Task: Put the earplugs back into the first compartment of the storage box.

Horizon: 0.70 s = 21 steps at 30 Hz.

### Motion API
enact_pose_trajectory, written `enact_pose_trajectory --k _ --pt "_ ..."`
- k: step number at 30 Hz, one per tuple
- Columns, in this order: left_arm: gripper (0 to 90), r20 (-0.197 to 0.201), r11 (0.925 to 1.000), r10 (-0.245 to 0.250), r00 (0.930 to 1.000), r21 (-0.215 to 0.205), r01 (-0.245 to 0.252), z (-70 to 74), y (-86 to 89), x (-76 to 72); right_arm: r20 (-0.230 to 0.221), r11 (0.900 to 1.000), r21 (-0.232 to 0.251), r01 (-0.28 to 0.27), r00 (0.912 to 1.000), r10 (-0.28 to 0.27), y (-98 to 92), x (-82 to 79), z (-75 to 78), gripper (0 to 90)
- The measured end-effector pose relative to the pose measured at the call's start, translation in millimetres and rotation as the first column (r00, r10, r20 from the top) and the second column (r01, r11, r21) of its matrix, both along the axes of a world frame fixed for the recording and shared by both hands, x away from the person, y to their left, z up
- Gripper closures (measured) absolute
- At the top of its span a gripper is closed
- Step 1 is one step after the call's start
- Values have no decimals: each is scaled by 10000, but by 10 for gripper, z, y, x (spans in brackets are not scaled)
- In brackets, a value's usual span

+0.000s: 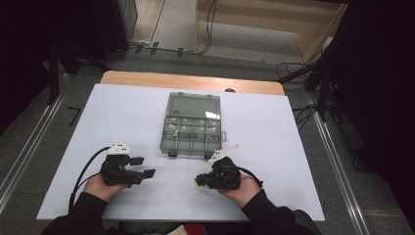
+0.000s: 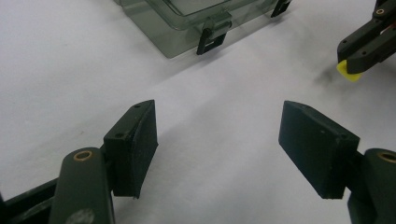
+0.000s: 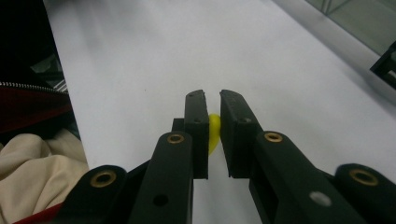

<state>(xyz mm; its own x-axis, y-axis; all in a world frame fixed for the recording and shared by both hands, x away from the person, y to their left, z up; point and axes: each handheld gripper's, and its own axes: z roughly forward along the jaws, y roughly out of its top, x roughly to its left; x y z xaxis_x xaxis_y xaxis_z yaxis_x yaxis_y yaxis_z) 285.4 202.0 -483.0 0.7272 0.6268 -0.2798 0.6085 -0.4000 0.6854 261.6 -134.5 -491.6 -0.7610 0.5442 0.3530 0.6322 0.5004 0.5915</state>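
The small yellow plastic piece point(image 3: 214, 133), pinched between the nearly closed jaws of the right gripper point(image 1: 199, 182) just in front of the clear plastic compartment box point(image 1: 192, 128), should be carried level and gently, while the left gripper point(image 1: 146, 166) waits wide open and empty.

- The high view looks forward and down from above the person's side, far enough back to take in the whole white table point(image 1: 127, 112) with the compartment box point(image 1: 192, 125) at its middle.
- The left gripper view sits low and close to the table, facing the box's near corner point(image 2: 187, 32).
- The right gripper view sits just as low, looking along the table, the box point(image 3: 364, 18) at its upper right.
- All three views share the box.
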Motion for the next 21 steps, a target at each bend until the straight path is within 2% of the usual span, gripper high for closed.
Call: enact_pose_trajectory --k 13,21 --pt "281 1 10000 -2 10000 -4 2 -1 3 2 105 9988 354 335 9994 -339 54 217 131 793" --pt "281 2 10000 -21 10000 -10 21 -1 6 4 209 9983 467 343 9992 -353 143 349 236 793"
